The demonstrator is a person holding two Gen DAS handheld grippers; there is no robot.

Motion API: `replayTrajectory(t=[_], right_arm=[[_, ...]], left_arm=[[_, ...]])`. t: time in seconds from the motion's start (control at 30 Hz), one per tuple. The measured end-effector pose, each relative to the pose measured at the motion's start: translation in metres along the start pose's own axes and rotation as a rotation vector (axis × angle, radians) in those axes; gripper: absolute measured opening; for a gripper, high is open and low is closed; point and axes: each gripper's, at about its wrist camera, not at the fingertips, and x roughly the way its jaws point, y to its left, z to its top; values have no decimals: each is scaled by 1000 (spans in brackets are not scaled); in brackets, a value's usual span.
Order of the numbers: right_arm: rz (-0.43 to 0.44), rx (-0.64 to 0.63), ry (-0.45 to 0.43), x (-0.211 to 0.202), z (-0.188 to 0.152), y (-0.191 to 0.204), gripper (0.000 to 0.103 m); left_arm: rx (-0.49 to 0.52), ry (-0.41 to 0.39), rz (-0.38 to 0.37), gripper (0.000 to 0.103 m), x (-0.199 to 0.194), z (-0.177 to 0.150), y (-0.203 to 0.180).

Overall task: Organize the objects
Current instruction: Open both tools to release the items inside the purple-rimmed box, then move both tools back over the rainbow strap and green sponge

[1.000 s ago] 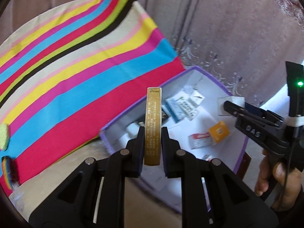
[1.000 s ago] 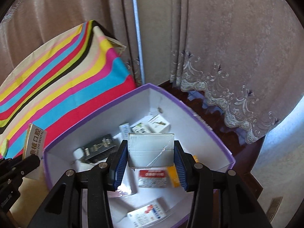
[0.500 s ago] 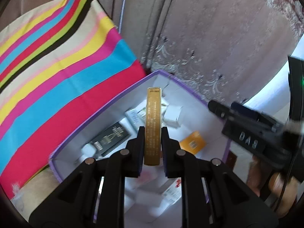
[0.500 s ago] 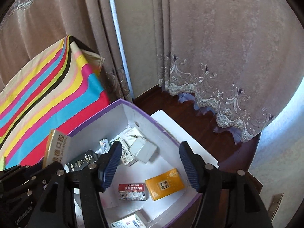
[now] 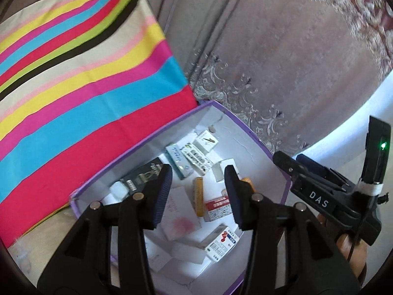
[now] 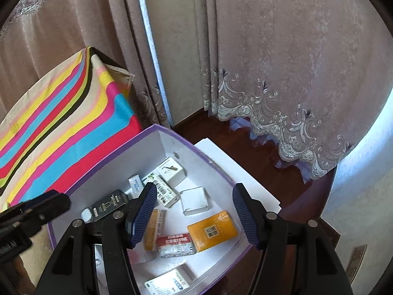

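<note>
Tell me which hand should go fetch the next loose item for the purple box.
Probably left. Both tongs, left tongs opening and right tongs, hang empty over the purple box, but the left sits nearer the striped cloth side. No loose item shows.

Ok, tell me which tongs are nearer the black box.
Left. The left tongs, jaws opening and holding nothing, hang beside the black box; the right tongs hang farther off, over the orange box.

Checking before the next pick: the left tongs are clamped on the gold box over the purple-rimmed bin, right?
Not quite. The left wrist view shows the left tongs opening with nothing between them; the gold box lies inside the purple-rimmed bin.
</note>
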Motion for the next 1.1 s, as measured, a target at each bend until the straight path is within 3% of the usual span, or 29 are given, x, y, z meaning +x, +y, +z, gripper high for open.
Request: replayTrajectory(t=[0.33,0.67,1.1], right_arm=[[83,-109,7,-19,-10,60,65],[201,-317,40,-37,-42,161,66],[323,-504,103,-57,-89,249,67]], left_arm=[[-65,-90,62,48,-58,-15,40],[-232,-135,136,48,-115,-45,116],[-420,-151,279,67,-171,-98,185]])
